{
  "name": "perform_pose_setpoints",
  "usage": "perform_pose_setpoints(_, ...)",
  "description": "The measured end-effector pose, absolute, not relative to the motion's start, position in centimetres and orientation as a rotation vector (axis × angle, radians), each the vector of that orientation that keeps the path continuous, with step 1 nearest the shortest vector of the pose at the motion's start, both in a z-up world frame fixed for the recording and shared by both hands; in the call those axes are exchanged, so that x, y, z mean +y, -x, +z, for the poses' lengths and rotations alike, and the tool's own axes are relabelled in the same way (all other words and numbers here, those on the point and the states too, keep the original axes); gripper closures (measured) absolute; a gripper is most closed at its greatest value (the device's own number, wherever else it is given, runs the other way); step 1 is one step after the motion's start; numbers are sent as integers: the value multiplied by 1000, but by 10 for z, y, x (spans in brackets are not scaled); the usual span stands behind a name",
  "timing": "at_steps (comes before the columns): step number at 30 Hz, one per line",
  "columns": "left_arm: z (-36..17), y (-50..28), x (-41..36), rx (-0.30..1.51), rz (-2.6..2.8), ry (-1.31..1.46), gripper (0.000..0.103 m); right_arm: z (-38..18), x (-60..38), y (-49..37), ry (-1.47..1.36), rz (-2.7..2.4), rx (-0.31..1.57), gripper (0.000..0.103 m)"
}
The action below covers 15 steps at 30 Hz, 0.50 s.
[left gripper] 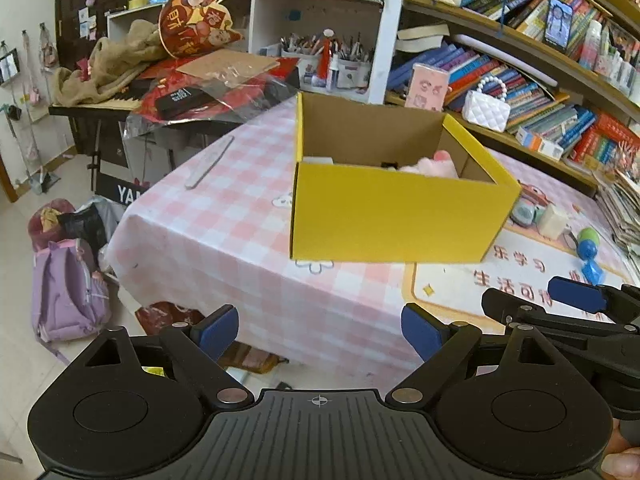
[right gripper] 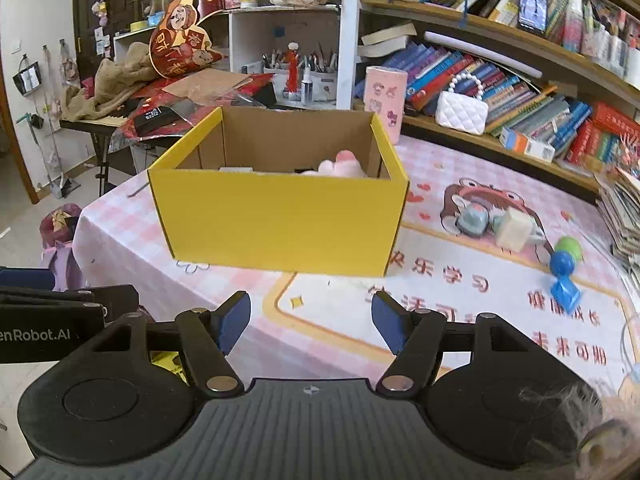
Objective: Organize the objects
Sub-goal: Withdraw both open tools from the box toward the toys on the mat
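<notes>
A yellow cardboard box [left gripper: 392,212] stands open on the pink checked table [left gripper: 224,240]; it also shows in the right wrist view [right gripper: 280,220]. A pink plush toy [right gripper: 340,166] and a white item lie inside it. Right of the box lie a small grey toy car [right gripper: 474,220], a cream block [right gripper: 514,228], a green ball [right gripper: 570,246] and a blue stamp toy [right gripper: 562,276]. My left gripper [left gripper: 320,330] is open and empty, short of the box. My right gripper [right gripper: 311,322] is open and empty, above the table's front part.
Bookshelves [right gripper: 520,92] with white handbags run along the back right. A stack of papers [right gripper: 620,208] sits at the right edge. A cluttered keyboard stand [left gripper: 132,100] is at back left. Bags [left gripper: 68,288] lie on the floor left of the table.
</notes>
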<state>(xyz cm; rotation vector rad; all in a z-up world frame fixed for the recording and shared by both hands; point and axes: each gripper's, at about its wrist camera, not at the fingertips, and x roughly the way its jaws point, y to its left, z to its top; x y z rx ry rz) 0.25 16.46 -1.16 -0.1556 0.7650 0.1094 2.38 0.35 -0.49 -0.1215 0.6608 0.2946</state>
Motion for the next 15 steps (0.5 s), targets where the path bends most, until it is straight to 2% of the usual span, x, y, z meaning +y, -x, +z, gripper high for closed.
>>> perform_pose_setpoints(15,-22,12,139,814,-21,117,12,-13,-27,12,68,170,701,33)
